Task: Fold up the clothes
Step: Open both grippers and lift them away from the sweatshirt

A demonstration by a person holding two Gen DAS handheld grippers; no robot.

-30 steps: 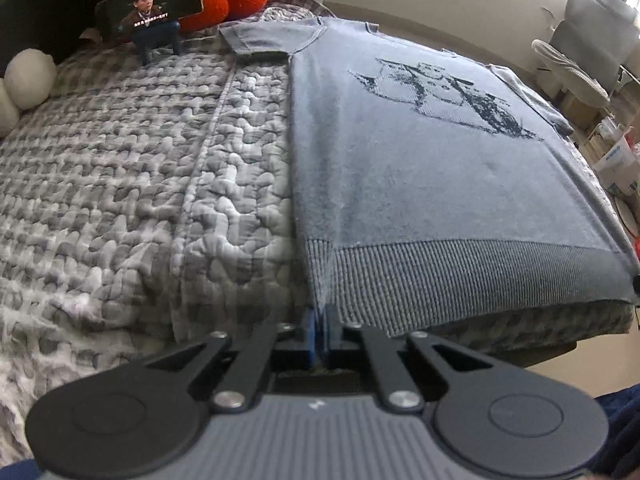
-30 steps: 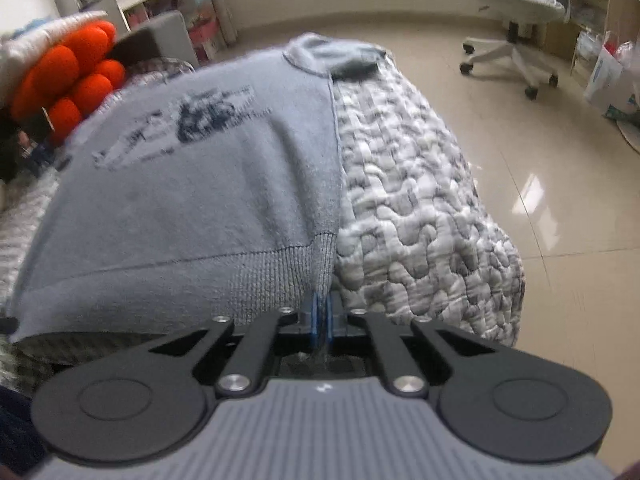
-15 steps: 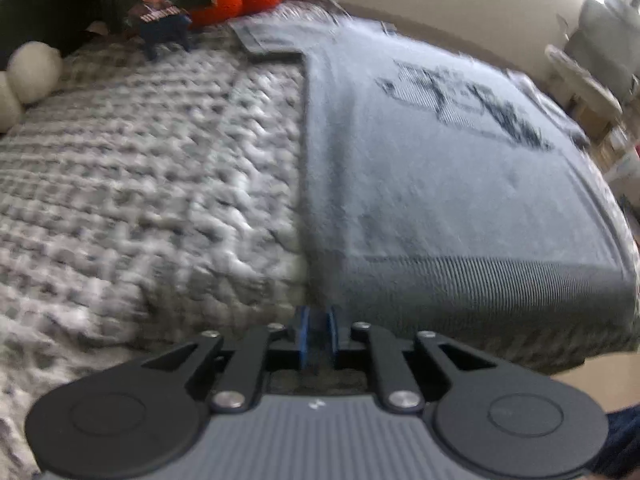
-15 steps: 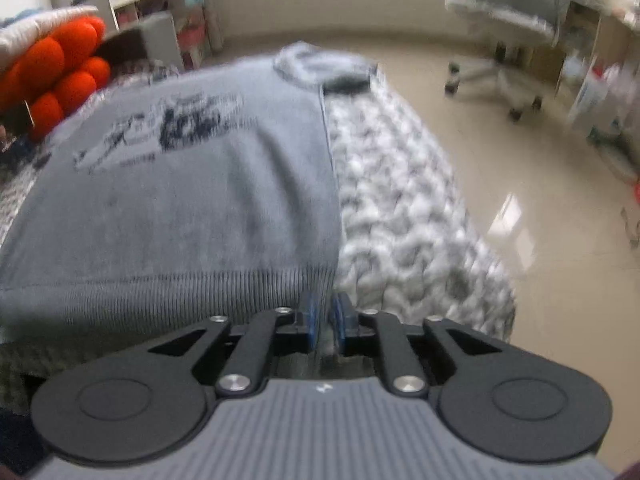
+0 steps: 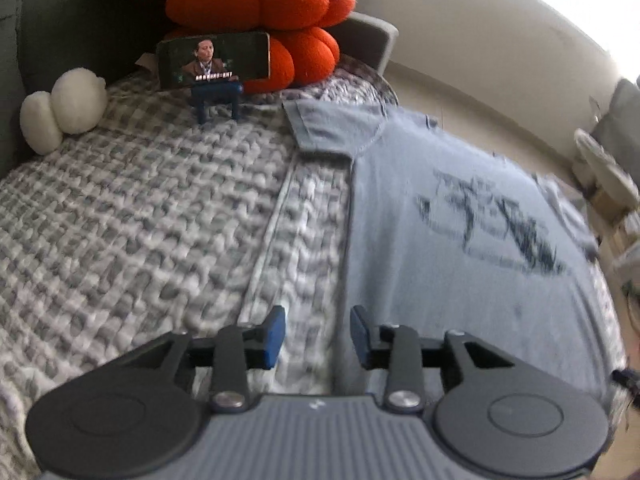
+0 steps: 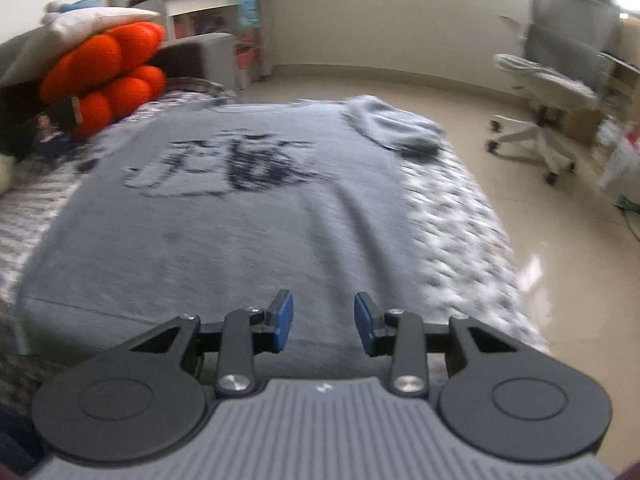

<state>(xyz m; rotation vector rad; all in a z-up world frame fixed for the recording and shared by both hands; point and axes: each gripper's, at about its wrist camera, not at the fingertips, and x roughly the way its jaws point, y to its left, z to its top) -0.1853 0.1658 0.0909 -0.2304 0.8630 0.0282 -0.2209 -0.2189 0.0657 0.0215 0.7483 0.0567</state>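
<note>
A bed covered with a grey-and-white checked quilted spread (image 5: 152, 216) carries a blue-grey knitted short-sleeved sweater (image 5: 452, 264) with a dark pattern, laid flat near one edge. At the head end rest two stacked orange pumpkin-shaped plush cushions (image 5: 260, 4), a phone showing video on a small blue stand (image 5: 214, 60), and a white plush toy (image 5: 60, 116).

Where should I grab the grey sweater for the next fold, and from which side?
Probably by the short sleeves, each from its outer side. The grey sweater lies flat, chest print up, and its sleeves stick out past the body edges, giving the open left tongs and right tongs a free edge.
</note>
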